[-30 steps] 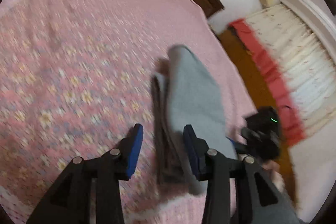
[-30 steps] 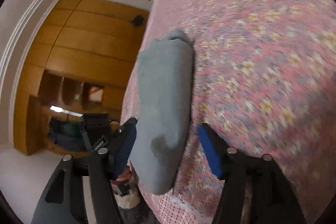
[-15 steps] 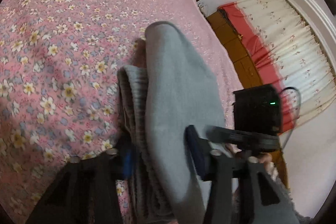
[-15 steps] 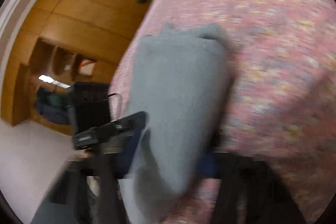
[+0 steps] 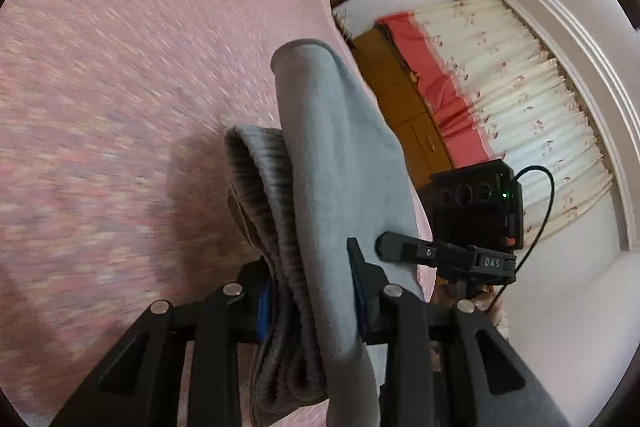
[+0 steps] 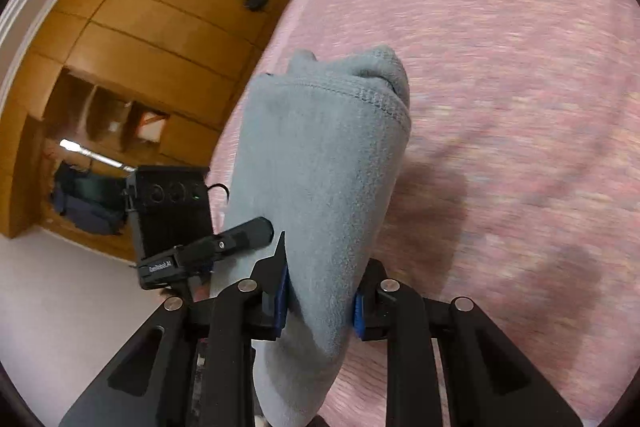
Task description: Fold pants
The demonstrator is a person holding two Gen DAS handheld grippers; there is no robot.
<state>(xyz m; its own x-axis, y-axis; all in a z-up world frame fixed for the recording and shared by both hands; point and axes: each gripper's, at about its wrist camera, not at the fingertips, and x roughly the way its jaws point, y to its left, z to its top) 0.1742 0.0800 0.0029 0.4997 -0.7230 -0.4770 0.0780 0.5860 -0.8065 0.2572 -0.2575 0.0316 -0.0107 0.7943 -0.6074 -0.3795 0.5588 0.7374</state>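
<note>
The grey pants (image 5: 340, 163) are folded into a thick bundle with a ribbed waistband at its left edge, held above the pink bed. My left gripper (image 5: 310, 291) is shut on the near end of the bundle. In the right wrist view the pants (image 6: 320, 163) show as a soft grey fold with a stitched hem. My right gripper (image 6: 320, 299) is shut on them too. Each view shows the other gripper's black body beside the cloth.
The pink flowered bedspread (image 5: 120, 87) fills the left of the left wrist view and the right of the right wrist view (image 6: 500, 87). A wooden wardrobe (image 6: 120, 47) stands past the bed edge. Red and white curtains (image 5: 500, 87) hang by a wooden cabinet.
Both grippers have closed on the folded pants and lifted them off the bed. The views have swung, with the bedspread now blurred by motion.
</note>
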